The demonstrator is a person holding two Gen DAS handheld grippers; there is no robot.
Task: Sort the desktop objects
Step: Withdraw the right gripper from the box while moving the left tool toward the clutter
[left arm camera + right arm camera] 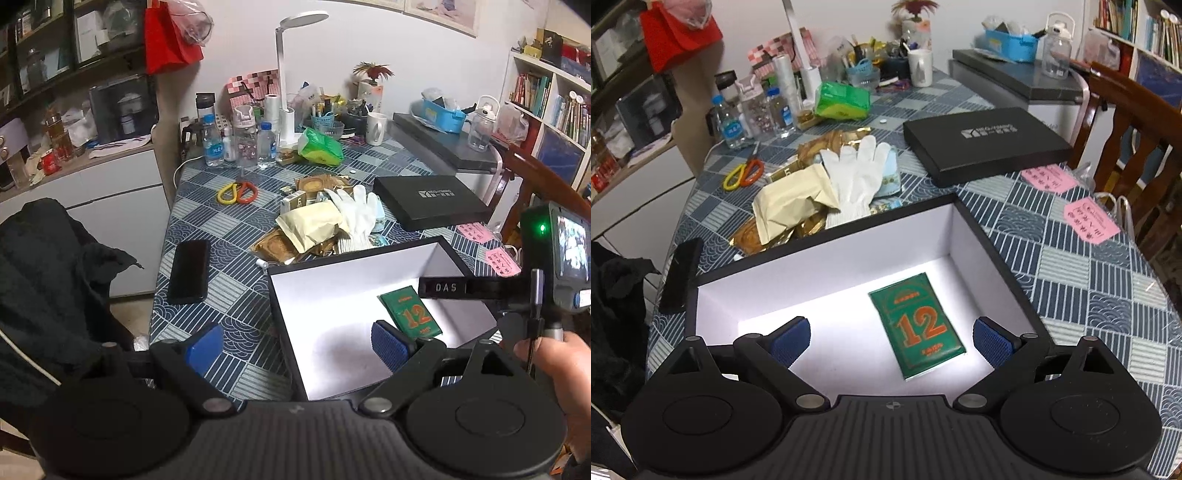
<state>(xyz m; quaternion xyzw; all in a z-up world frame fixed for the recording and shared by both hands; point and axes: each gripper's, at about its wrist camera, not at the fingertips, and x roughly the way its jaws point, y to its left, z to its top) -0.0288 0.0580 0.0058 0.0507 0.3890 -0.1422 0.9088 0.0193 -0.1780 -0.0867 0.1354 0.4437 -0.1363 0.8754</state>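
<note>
- The right gripper (892, 343) hangs over the open black box (827, 236), its jaws spread wide and holding nothing.
- The left gripper (297, 345) is just as wide open and empty, straddling the box's near-left wall.
- A green packet marked "12" (918, 325) lies flat on the box's white floor, alone.
- Just beyond the box sits a heap: a cream pouch (790, 206), a white glove (855, 170), gold wrappers (827, 142).
- Farther right lies the black box lid (986, 144); far left, scissors (744, 173).

A white wall (424, 55) rises at twelve o'clock. A bookshelf (554, 99) stands at two, dark shelving (55, 55) at ten.
</note>
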